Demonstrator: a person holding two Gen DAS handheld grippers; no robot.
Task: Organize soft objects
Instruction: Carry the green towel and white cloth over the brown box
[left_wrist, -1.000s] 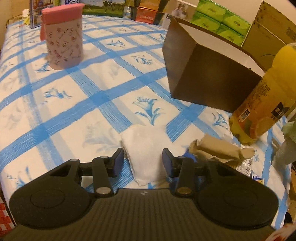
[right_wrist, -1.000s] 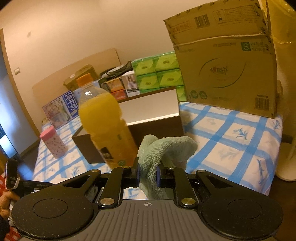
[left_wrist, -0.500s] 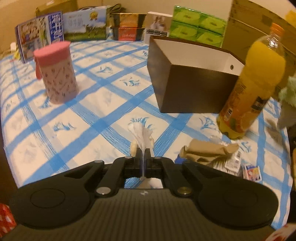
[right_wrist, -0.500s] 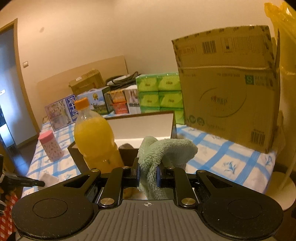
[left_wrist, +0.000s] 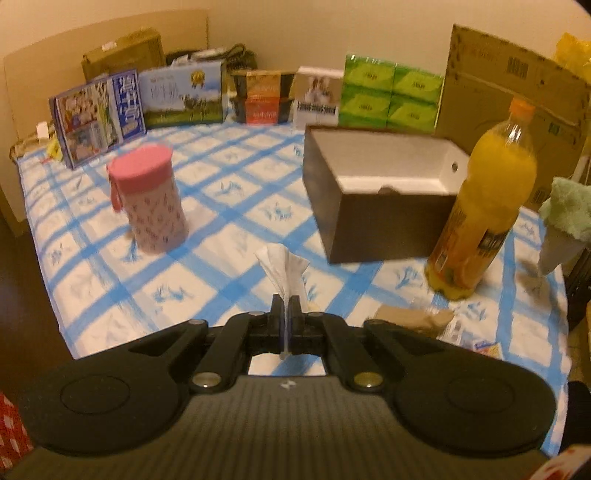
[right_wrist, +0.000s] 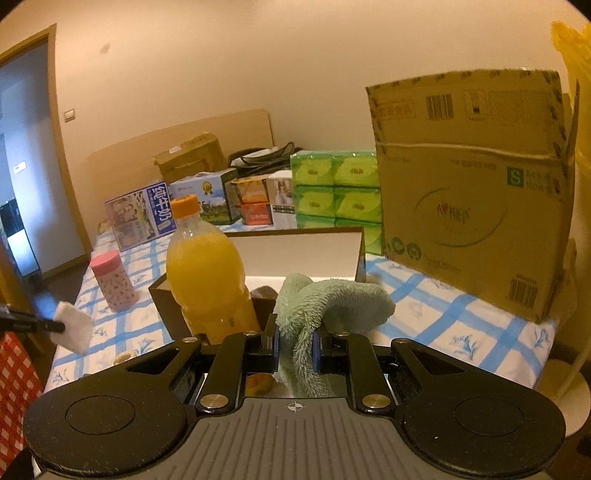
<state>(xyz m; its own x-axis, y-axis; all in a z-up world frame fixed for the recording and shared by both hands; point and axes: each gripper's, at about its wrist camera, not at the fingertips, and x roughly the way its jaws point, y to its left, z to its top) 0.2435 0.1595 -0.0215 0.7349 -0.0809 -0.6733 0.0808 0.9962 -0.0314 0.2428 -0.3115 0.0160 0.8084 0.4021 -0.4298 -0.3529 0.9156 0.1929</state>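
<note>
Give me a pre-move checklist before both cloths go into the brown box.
1. Left tool shut on the white cloth: ok.
2. Right tool shut on the green towel: ok.
3. Brown box open on top, white interior showing: ok.
4. Room inside the box: cannot tell; a small dark item shows at its near wall, the floor is hidden.
5. Right tool's path: not ok; the orange juice bottle stands upright close in front of the box.
6. White cloth lifted off the checked tablecloth: ok.
</note>
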